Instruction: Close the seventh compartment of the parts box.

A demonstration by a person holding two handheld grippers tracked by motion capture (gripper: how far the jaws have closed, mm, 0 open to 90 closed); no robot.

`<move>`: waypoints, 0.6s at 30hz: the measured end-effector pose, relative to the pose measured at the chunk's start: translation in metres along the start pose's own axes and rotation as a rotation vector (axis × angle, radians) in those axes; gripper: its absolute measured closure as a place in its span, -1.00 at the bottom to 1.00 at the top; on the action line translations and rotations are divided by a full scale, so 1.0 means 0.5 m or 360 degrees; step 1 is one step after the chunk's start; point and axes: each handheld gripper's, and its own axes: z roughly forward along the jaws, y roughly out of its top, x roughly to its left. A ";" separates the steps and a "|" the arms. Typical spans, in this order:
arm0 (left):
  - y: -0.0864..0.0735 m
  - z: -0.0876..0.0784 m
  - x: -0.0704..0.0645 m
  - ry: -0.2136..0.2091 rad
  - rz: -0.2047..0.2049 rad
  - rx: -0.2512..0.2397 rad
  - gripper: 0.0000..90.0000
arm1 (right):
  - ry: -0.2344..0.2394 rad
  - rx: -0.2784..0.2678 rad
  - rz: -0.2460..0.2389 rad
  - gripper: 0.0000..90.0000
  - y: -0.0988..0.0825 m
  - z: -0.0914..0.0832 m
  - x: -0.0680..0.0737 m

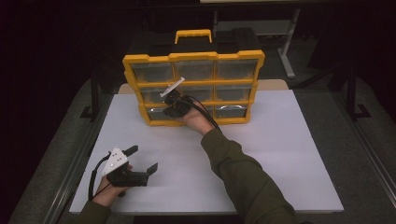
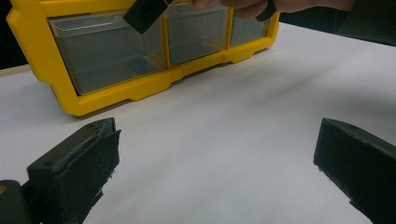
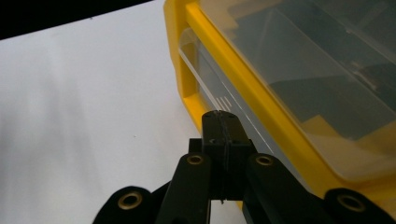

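Organizer: yellow drawer organizer (image 1: 194, 57) stands upright, upper centre of the high view, at the far edge of the white surface (image 1: 280, 154).
Right claw (image 1: 173, 110): jaws pressed together, holding nothing, tips at the bottom-left drawer (image 1: 159, 113).
Left claw (image 1: 142, 159): lower left, jaws wide apart, empty.

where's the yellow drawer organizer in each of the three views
High view: yellow drawer organizer stands upright at the table's far middle, right gripper at its bottom row.
Left gripper view: top left, bottom row of clear drawers showing.
Right gripper view: upper right, close, beyond the shut jaws.
Shared landmark: the white table.
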 end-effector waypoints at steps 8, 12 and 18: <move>0.001 -0.001 0.002 0.0006 0.0010 0.0000 -1.00 | 0.0055 -0.0018 0.0036 0.98 -0.007 -0.019 0.009; 0.001 -0.002 0.002 0.0008 0.0009 -0.0001 -1.00 | 0.0061 -0.0030 0.0034 0.85 -0.018 -0.030 0.015; 0.002 -0.001 0.000 0.0006 0.0008 -0.0003 -1.00 | 0.0044 -0.0044 0.0045 0.54 -0.041 -0.047 0.020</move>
